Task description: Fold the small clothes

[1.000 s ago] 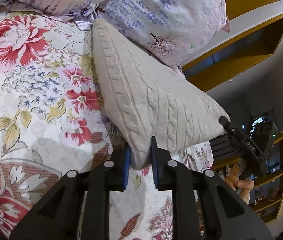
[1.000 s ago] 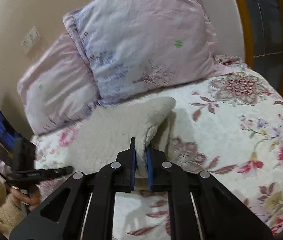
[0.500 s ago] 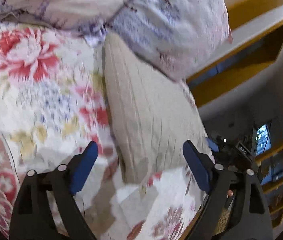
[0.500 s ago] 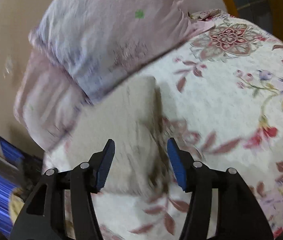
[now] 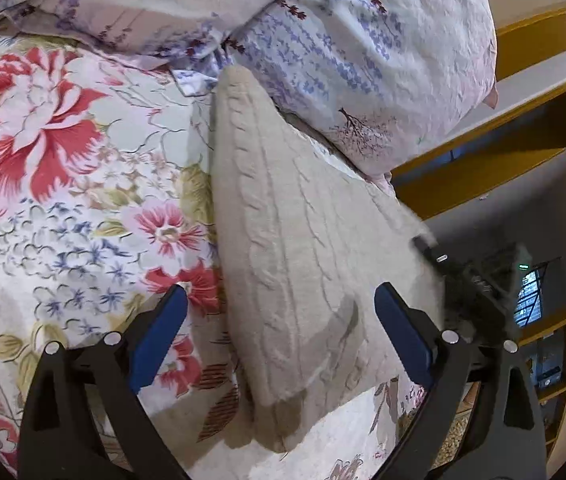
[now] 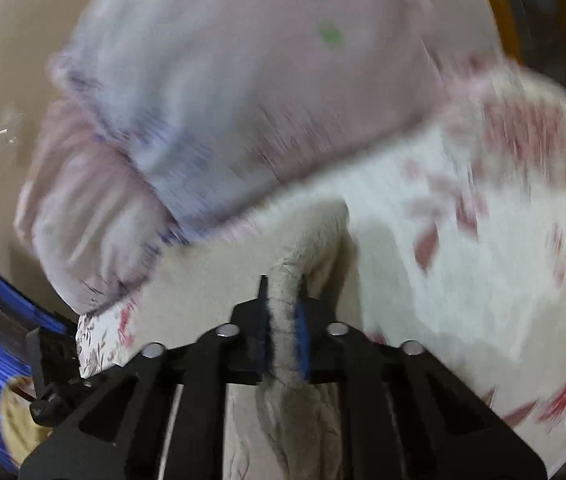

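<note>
A beige cable-knit garment (image 5: 295,248) lies folded on the floral bedspread (image 5: 63,184), its far end against the pillows. My left gripper (image 5: 279,336) is open, its blue pads on either side of the garment's near corner, not touching it. In the blurred right wrist view my right gripper (image 6: 282,328) is shut on a bunched edge of the same garment (image 6: 283,344), which rises between the pads. The right gripper also shows at the right in the left wrist view (image 5: 471,280).
Two lavender-print pillows (image 5: 363,48) lean at the head of the bed, also seen in the right wrist view (image 6: 223,100). A yellow wooden shelf (image 5: 503,120) and a wall stand beyond. The bed edge lies near the garment's right side.
One second ago both grippers were shut on the garment. Both then opened. Now the left stays open and the right has shut again on the garment's edge, moving fast.
</note>
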Demonstrator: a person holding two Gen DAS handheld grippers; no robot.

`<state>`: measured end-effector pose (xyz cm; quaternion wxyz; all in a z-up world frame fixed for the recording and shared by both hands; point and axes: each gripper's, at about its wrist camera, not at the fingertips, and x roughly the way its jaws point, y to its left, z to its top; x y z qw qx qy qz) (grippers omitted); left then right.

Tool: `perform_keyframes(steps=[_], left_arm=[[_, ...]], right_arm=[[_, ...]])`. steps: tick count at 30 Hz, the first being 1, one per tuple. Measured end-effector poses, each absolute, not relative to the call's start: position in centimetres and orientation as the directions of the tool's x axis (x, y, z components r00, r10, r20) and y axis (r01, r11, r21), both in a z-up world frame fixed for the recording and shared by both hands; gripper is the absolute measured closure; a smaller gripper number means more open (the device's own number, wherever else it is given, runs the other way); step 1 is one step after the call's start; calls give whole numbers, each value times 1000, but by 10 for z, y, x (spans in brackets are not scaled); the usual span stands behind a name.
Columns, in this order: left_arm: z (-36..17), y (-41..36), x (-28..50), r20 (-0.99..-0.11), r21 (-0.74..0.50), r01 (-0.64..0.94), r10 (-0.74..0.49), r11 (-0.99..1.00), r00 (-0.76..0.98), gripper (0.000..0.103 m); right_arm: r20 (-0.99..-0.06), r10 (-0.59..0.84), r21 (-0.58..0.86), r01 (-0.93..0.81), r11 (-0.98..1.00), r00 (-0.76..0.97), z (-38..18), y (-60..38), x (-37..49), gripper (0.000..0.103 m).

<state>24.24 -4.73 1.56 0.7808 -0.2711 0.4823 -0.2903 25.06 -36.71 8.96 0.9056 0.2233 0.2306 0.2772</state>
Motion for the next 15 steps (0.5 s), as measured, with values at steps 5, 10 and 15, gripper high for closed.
perform_keyframes(steps=[5, 10, 15], left_arm=[[13, -54, 245, -600, -689, 210, -709, 693, 370, 8], [13, -55, 243, -605, -679, 225, -707, 698, 368, 7], [15, -59, 244, -608, -665, 244, -701, 706, 372, 7]], right_arm=[[-473, 491, 485, -249, 838, 731, 61, -367, 277, 92], [-456, 460, 488, -218, 845, 762, 64, -376, 263, 72], [-362, 481, 447, -304, 841, 799, 85, -377, 232, 69]])
